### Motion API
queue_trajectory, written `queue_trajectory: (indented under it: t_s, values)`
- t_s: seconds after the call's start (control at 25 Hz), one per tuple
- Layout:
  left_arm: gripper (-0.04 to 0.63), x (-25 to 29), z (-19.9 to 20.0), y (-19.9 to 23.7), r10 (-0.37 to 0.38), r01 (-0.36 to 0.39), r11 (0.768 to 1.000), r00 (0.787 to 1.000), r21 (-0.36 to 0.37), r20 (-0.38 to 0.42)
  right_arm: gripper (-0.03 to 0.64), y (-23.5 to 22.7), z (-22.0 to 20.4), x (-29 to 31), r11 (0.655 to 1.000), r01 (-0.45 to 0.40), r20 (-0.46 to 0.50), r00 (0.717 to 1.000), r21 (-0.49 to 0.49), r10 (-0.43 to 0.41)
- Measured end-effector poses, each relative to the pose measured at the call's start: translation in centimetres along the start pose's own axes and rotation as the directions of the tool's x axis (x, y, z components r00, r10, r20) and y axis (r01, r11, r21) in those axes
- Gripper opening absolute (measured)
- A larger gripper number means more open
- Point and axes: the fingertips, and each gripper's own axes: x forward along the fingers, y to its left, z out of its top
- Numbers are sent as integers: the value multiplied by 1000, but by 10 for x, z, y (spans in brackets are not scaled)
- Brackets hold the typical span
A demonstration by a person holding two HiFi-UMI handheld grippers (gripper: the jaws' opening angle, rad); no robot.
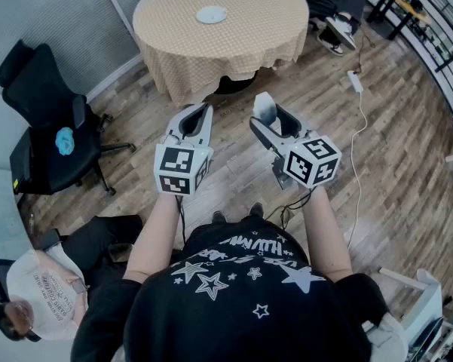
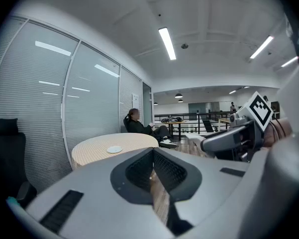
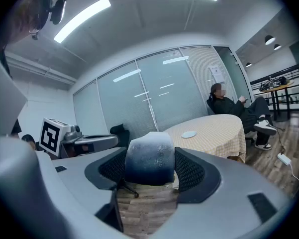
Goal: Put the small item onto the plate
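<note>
At far left, a black office chair [image 1: 53, 138] stands on the wood floor [image 1: 234, 157], well clear of our path. The left hand-held gripper [image 1: 199, 116] hangs in front of us, its jaws drawn narrow and almost meeting, with nothing between them. Just to its right, the right hand-held gripper [image 1: 273, 121] has its jaws set wide and pressed on either side of the small item [image 3: 150, 158]. It is a rounded grey-blue lump, perhaps frosted; we cannot tell from here what it is made of. The item is in the air over the floor, well apart from the plate [image 1: 211, 14]. The plate lies ahead on the round, cloth-covered counter [image 1: 249, 36], left of its centre.

We judge the step in hand to be the carry: the item is gripped and the plate not yet reached. The next move calls for walking to the counter's near edge and reaching over the cloth to the plate. The item would then go down onto it, and only after that would the jaws part.

The floor between us and the counter looks open. To the right, a power strip [image 1: 355, 81] and its cable [image 1: 360, 149] trail across the boards. A seated person's feet [image 1: 338, 35] rest near the counter's right side, so we would keep left of both.
</note>
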Motion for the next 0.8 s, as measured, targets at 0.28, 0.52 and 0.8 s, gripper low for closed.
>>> queue_trajectory:
  t_s: [0.28, 0.52, 0.8]
  values:
    - [8, -6, -4, 3, -9, 9, 1000, 1000, 5, -3, 307, 5, -3, 8, 1000, 18, -3, 1000, -25, -18]
    - [8, -12, -8, 16, 1, -1, 1000, 1000, 4, -4, 307, 16, -6, 18, 999, 11, -24, 1000, -45, -12]
    - [8, -25, -14, 25, -17, 17, 1000, 1000, -6, 1, 307, 31, -8, 23, 998, 13, -21, 1000, -56, -14]
